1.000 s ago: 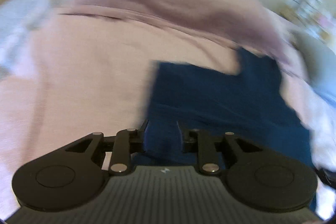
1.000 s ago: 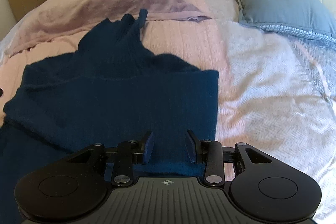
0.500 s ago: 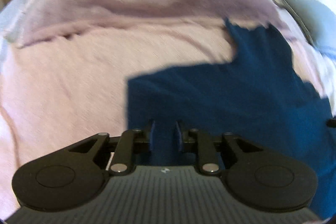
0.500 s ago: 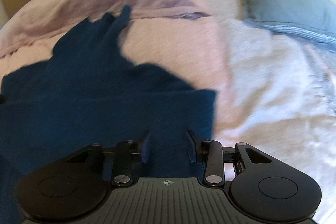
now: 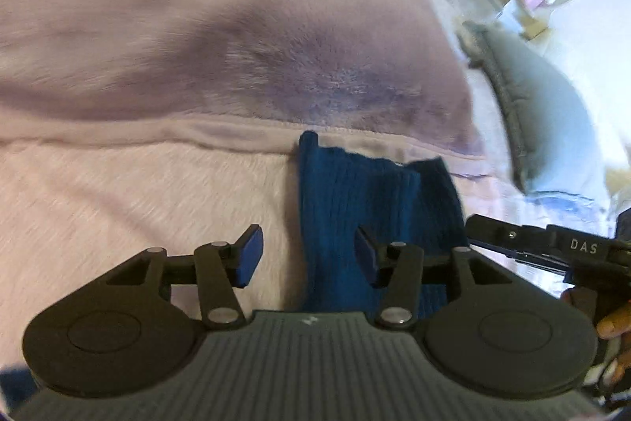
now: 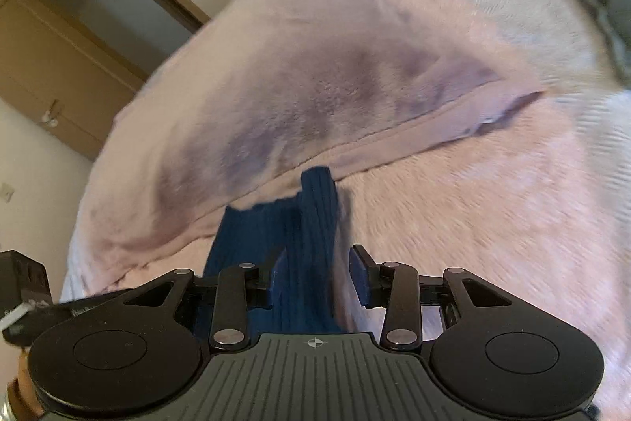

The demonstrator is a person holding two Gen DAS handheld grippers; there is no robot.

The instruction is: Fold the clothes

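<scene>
A dark blue knit sweater lies on the pink bed cover, and its ribbed collar (image 5: 374, 200) points toward the mauve blanket. My left gripper (image 5: 307, 253) is open wide over the collar's left edge, with pink cover under its left finger and blue knit by its right one. My right gripper (image 6: 317, 279) is open too. The ribbed collar (image 6: 315, 223) runs forward between its fingers, and a strip of bed shows beside the right finger. In the left wrist view the right gripper's body (image 5: 552, 251) comes in from the right, with a hand (image 5: 609, 322) behind it.
A rumpled mauve blanket (image 5: 244, 38) (image 6: 315, 85) lies just beyond the collar. A grey pillow (image 5: 544, 97) sits at the right of the bed. A wooden door (image 6: 47, 66) and wardrobe fronts stand behind the bed. Pink cover (image 6: 493, 223) stretches to the right.
Both grippers have swept forward over the sweater to its collar. The left jaws have widened and no longer pinch the fabric. The right jaws' gap looks about the same.
</scene>
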